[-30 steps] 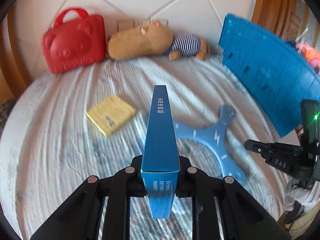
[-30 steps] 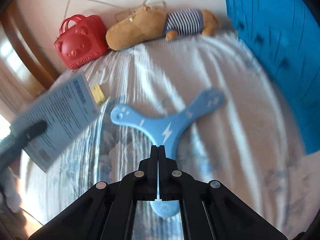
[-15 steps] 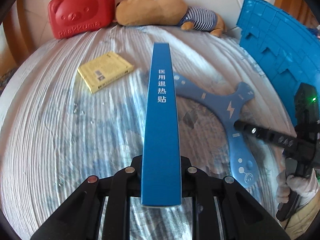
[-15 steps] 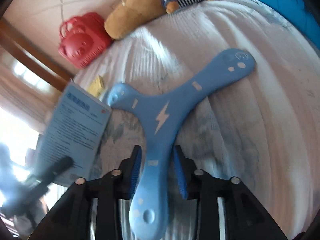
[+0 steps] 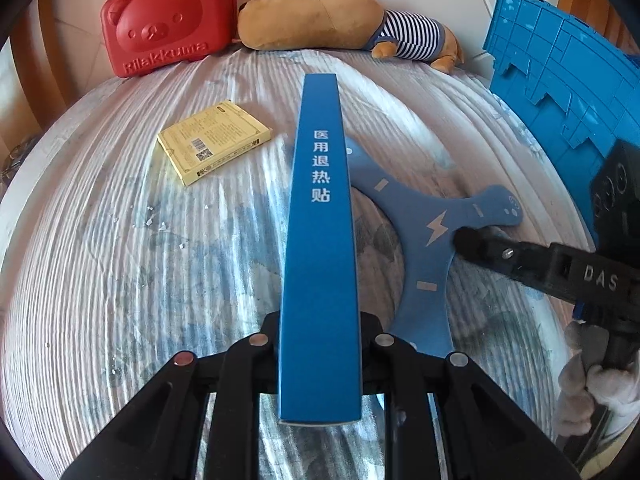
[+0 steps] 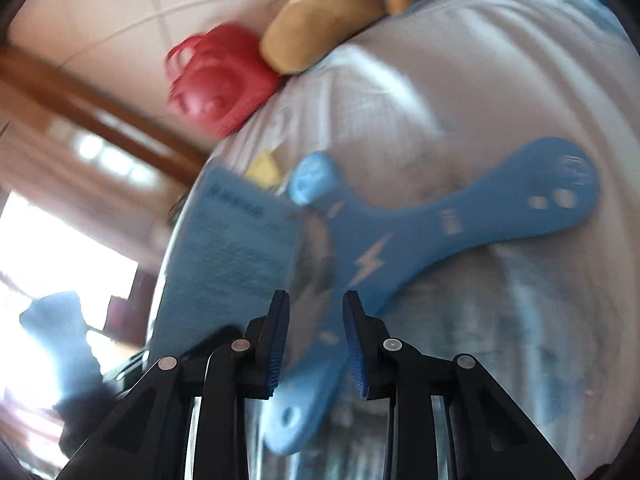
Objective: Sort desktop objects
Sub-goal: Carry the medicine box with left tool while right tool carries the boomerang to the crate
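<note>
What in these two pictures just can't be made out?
- Left wrist view: the tip of one arm of the blue boomerang is hidden behind the held blue box.
- Right wrist view: the print on that box is motion-blurred.
- Right wrist view: whether the right gripper touches the boomerang.

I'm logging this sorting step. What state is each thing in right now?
blue box: clamped on edge in left gripper, off the cloth
blue boomerang: flat on cloth, one arm between right gripper fingers, open
yellow box: lying flat, untouched
red case: upright, closed
plush toy: lying down
</note>
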The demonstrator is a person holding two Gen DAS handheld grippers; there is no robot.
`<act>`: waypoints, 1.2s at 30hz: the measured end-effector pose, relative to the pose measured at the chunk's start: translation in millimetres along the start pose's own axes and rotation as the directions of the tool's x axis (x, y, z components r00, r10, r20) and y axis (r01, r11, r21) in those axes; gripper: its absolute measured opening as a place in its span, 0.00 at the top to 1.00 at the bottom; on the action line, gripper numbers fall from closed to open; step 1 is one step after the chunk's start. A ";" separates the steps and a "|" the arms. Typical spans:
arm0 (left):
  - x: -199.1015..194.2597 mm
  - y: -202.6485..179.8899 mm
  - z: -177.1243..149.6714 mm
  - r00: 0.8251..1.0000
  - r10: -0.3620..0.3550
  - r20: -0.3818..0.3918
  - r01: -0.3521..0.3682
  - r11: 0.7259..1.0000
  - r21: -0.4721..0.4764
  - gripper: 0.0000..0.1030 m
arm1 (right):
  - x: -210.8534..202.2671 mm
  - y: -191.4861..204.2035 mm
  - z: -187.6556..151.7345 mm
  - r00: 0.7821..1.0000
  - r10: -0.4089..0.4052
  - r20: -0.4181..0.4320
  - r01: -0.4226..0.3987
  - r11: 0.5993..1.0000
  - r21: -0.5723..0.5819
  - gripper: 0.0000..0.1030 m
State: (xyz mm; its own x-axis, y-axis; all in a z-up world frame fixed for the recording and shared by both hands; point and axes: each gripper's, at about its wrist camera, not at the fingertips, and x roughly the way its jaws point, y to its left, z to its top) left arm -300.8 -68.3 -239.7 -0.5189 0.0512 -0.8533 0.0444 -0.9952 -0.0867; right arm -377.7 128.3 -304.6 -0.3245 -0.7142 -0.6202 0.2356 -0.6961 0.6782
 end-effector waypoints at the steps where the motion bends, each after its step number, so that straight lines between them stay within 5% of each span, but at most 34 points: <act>1: 0.5 0.0 0.0 1.000 -0.001 -0.003 0.001 1.000 0.004 0.83 | -4.0 -6.2 -0.6 1.000 -0.028 0.015 0.027 0.999 0.019 0.72; 3: 2.7 -2.1 -0.3 1.000 0.002 -0.007 -0.001 1.000 0.013 0.83 | -12.2 -18.7 -1.9 0.996 -0.083 0.043 0.081 0.995 0.057 0.72; 12: 10.9 -0.1 2.4 0.999 -0.010 -0.032 0.011 1.000 0.015 0.83 | 3.6 -37.4 11.8 0.992 -0.025 0.124 0.011 0.994 0.109 0.59; 14: 13.9 1.6 4.8 0.999 -0.013 -0.036 0.013 1.000 0.008 0.83 | 12.8 -33.2 16.6 0.994 -0.005 0.105 -0.005 0.995 0.099 0.63; 16: 16.9 3.9 9.0 0.999 -0.013 -0.035 0.013 1.000 -0.001 0.83 | 18.3 -23.3 16.8 0.996 0.041 0.073 -0.045 0.997 0.055 0.83; 24: 32.1 16.5 31.7 0.999 -0.023 -0.030 0.023 1.000 -0.003 0.83 | 49.3 2.8 26.9 0.994 0.110 -0.019 -0.109 0.994 0.008 0.84; 36: 36.6 27.9 37.4 0.997 -0.061 -0.039 0.061 0.998 -0.003 0.83 | 76.7 36.1 23.9 0.994 -0.054 -0.100 0.042 0.992 -0.119 0.82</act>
State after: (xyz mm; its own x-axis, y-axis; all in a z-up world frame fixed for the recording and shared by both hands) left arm -350.5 -97.3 -254.1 -0.4872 0.1154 -0.8656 0.0149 -0.9900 -0.1404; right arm -416.0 50.1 -318.3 -0.2434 -0.6792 -0.6924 0.3287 -0.7294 0.5999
